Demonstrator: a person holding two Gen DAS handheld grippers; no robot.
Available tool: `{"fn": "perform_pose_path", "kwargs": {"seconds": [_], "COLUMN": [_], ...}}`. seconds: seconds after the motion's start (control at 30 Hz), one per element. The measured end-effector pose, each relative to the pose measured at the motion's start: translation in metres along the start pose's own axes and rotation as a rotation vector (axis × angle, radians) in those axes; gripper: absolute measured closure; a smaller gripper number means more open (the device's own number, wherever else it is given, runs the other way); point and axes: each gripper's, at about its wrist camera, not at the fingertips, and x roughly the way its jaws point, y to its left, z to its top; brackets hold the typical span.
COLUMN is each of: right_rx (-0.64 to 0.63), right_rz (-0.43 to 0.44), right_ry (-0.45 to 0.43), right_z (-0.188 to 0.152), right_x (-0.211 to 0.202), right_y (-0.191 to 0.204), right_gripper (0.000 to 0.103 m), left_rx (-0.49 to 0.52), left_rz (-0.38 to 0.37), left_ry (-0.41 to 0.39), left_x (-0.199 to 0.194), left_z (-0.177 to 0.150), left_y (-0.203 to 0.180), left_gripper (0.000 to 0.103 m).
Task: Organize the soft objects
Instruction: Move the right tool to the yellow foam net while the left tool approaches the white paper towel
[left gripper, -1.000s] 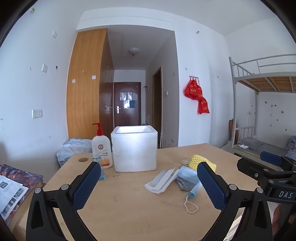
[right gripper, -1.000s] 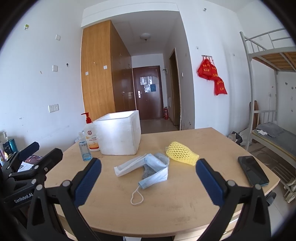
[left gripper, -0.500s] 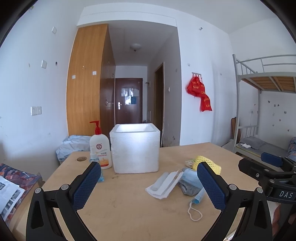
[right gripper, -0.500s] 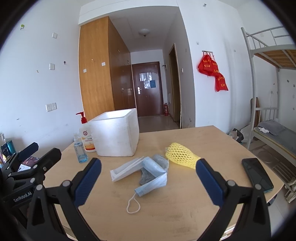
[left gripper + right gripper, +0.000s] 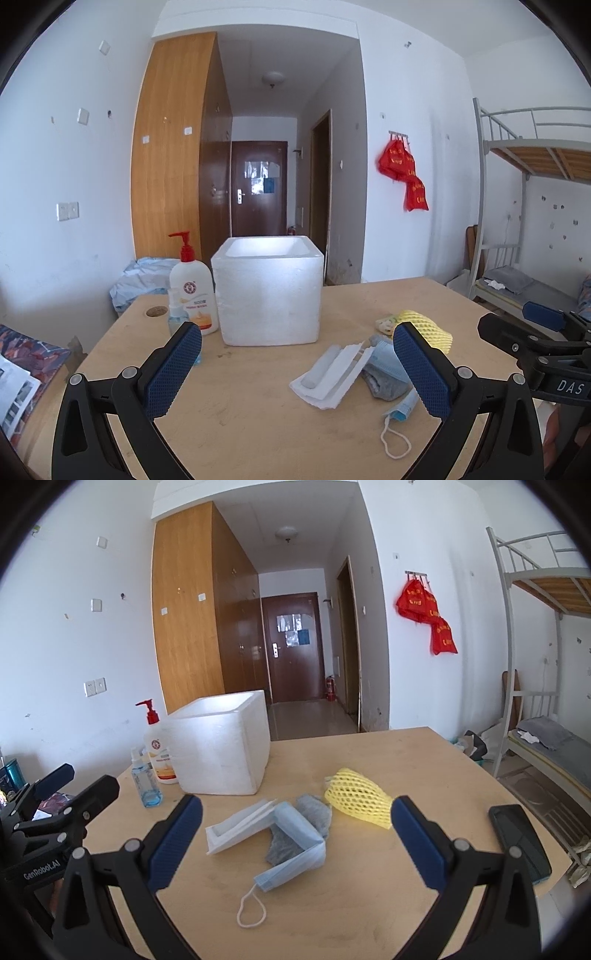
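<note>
A pile of soft things lies mid-table: a white foam sheet (image 5: pixel 240 827), a blue face mask (image 5: pixel 295 845) with a white ear loop, a grey cloth (image 5: pixel 314 810) under it and a yellow foam net (image 5: pixel 356 797). Behind them stands an open white foam box (image 5: pixel 221 746). My right gripper (image 5: pixel 295 845) hovers open in front of the pile with nothing between its fingers. My left gripper (image 5: pixel 297 369) is open too, to the left of the pile, facing the white foam box (image 5: pixel 267 293); the white foam sheet (image 5: pixel 332 374), blue face mask (image 5: pixel 400 404) and yellow foam net (image 5: pixel 424 326) lie to its right.
A pump bottle (image 5: pixel 192 291) and a small blue spray bottle (image 5: pixel 146 781) stand left of the box. A black phone (image 5: pixel 519 840) lies near the table's right edge. A cable hole (image 5: pixel 155 311) is at the far left corner. A bunk bed (image 5: pixel 546 664) stands right.
Both grippers have moved forward toward the table and tilted down a little; the box and the pile look nearer. Both have stayed open and nothing has been picked up.
</note>
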Motion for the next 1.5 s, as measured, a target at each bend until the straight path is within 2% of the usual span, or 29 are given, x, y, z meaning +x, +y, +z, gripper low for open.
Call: {"fn": "perform_pose_path", "kwargs": {"seconds": [0.6,1.1,1.5], "right_rx": [0.005,-0.004,-0.041], "right_rz": [-0.025,-0.053,-0.057], "right_ry": [0.150,0.306,0.407], "right_z": [0.008,0.005,0.003], "right_x": [0.059,0.122,0.160], "right_y": [-0.027,-0.053,-0.065], "right_gripper": [0.000,0.000,0.000], "left_rx": [-0.001,-0.017,-0.028], "left_rz": [-0.033,-0.051,-0.048], "left_ry": [0.159,0.413,0.555], "left_x": [0.076,0.154,0.194], "left_z": [0.005,-0.018,-0.041], "left_y": [-0.013,-0.020,-0.022], "left_gripper": [0.000,0.000,0.000]}}
